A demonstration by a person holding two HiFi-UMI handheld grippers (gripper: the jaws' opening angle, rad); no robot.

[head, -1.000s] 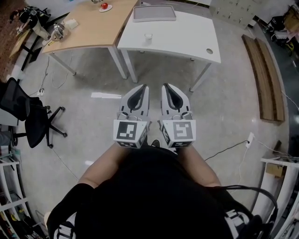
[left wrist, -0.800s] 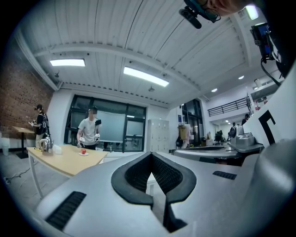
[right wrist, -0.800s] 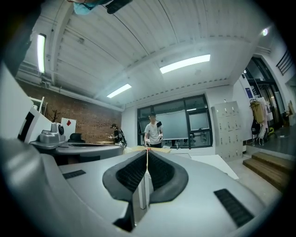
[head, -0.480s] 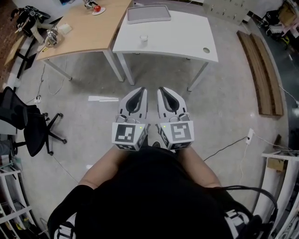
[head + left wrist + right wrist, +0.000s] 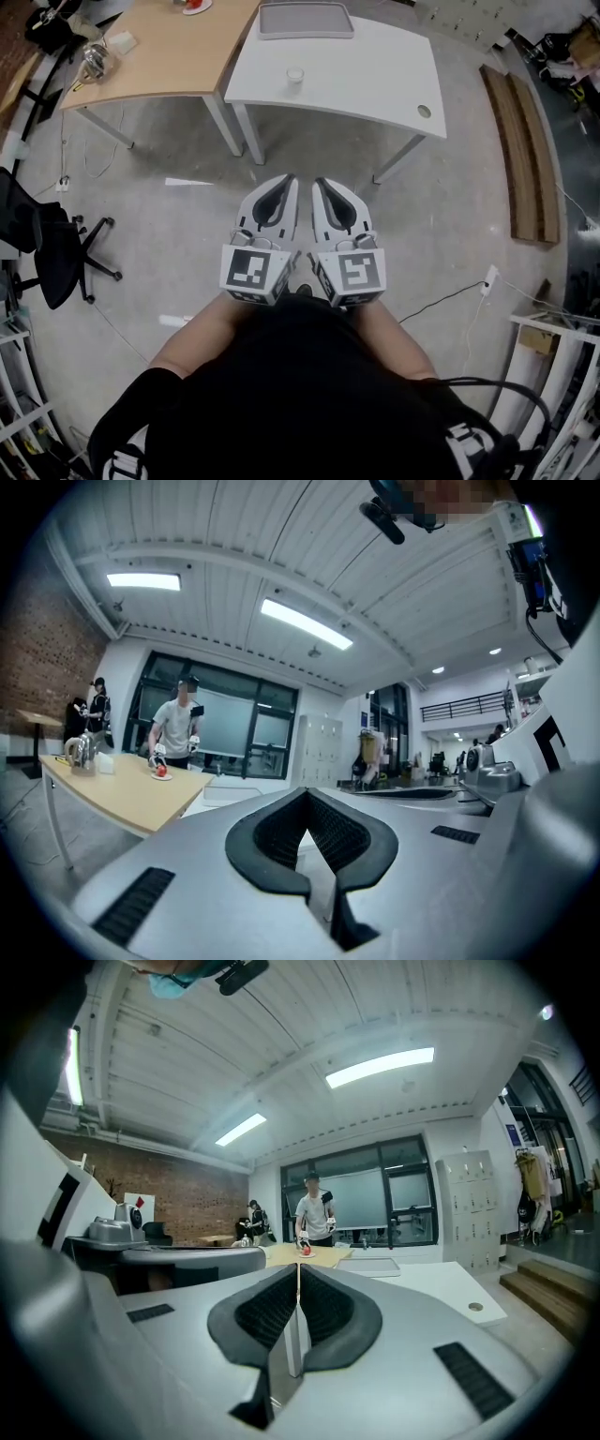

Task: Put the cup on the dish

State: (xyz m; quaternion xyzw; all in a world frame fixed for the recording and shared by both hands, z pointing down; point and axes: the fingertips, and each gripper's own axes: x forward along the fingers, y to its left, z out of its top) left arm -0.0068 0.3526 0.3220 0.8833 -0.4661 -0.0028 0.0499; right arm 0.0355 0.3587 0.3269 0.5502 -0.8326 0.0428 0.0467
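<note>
A small pale cup [image 5: 295, 74] stands on the white table [image 5: 375, 80], well ahead of me. A grey tray [image 5: 305, 19] lies at that table's far edge. On the wooden table, a small dish with a red thing on it [image 5: 197, 5] is cut off by the top edge; it shows again as the dish [image 5: 160, 773] and the dish [image 5: 306, 1252]. My left gripper [image 5: 285, 180] and right gripper [image 5: 322, 182] are side by side over the floor, pointing level at the tables. Both are shut and hold nothing. The left gripper [image 5: 305, 792] and right gripper [image 5: 298, 1268] show their pads meeting.
A wooden table [image 5: 159, 56] adjoins the white one on the left. An office chair [image 5: 47, 244] stands at the left, and wooden planks [image 5: 525, 150] lie on the floor at the right. A cable [image 5: 441, 300] runs over the floor. A person [image 5: 312, 1211] stands behind the wooden table.
Both grippers have moved forward together towards the white table, which now looks a little nearer. Their jaws stay shut.
</note>
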